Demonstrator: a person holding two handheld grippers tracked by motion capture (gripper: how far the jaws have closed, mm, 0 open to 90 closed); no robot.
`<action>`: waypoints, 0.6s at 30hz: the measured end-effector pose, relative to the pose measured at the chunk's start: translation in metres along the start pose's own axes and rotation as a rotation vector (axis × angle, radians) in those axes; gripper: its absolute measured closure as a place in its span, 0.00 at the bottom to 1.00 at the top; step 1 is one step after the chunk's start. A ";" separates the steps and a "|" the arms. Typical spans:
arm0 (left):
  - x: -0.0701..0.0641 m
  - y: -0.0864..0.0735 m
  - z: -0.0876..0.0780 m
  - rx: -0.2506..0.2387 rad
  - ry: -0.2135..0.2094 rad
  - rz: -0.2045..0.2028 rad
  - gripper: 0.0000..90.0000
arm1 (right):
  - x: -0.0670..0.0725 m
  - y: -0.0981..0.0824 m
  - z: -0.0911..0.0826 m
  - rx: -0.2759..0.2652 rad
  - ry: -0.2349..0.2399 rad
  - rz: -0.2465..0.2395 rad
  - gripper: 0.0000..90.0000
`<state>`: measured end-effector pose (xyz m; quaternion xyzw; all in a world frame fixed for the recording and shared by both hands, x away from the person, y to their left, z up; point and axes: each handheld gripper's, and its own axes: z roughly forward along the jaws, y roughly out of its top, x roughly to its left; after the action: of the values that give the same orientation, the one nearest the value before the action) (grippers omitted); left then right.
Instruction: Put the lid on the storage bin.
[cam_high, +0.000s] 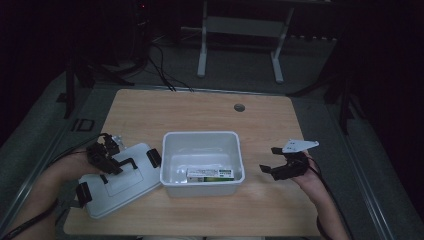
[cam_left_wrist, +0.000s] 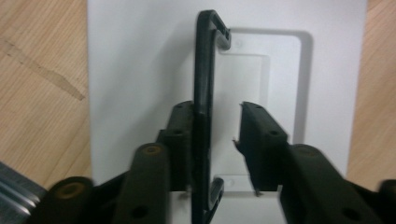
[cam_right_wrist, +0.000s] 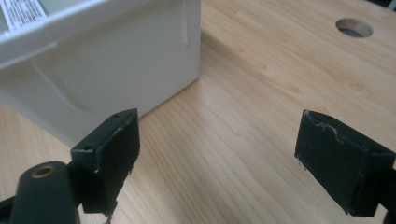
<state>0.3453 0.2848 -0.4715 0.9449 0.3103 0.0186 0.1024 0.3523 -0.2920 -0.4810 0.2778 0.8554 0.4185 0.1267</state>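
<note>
Lid (cam_high: 117, 182) of white plastic lies flat on the wooden tabletop (cam_high: 200, 112), at its left near part, with one corner against the left wall of the open white box (cam_high: 202, 141). Black latches sit at its edges, and a black handle (cam_left_wrist: 205, 88) stands raised from its middle.

The left tongs (cam_high: 111, 159) hover right over the lid. In the left gripper view the handle runs upright between the two black jaws. The left-hand jaw lies against the bar; the right-hand jaw stands clear of it, with white lid showing in the gap. So the left tongs (cam_left_wrist: 215, 144) are partly drawn in around the handle but not clamped on it.

The box sits at the middle of the tabletop, just right of the lid. A small green and white carton (cam_high: 210, 174) lies flat on its floor, along the near wall.

The right tongs (cam_high: 272, 160) are held to the right of the box, apart from it, above bare wood. In the right gripper view the right tongs (cam_right_wrist: 219, 154) have their jaws wide apart with nothing between them, and the box's corner (cam_right_wrist: 116, 60) stands beyond the left-hand jaw. A round hole (cam_right_wrist: 354, 28) in the tabletop shows farther off.
</note>
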 end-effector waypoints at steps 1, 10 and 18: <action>0.001 0.001 0.000 0.008 -0.017 -0.003 0.79 | 0.000 -0.002 0.001 0.004 -0.002 0.002 0.15; 0.003 0.007 0.009 0.042 -0.053 0.018 0.87 | 0.004 -0.013 0.003 0.018 0.003 0.007 0.15; 0.004 0.007 0.006 0.029 -0.071 0.020 0.92 | 0.005 -0.023 0.001 0.006 0.000 0.018 0.15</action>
<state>0.3530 0.2809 -0.4763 0.9494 0.2974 -0.0183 0.0992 0.3405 -0.2995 -0.4995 0.2857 0.8541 0.4171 0.1219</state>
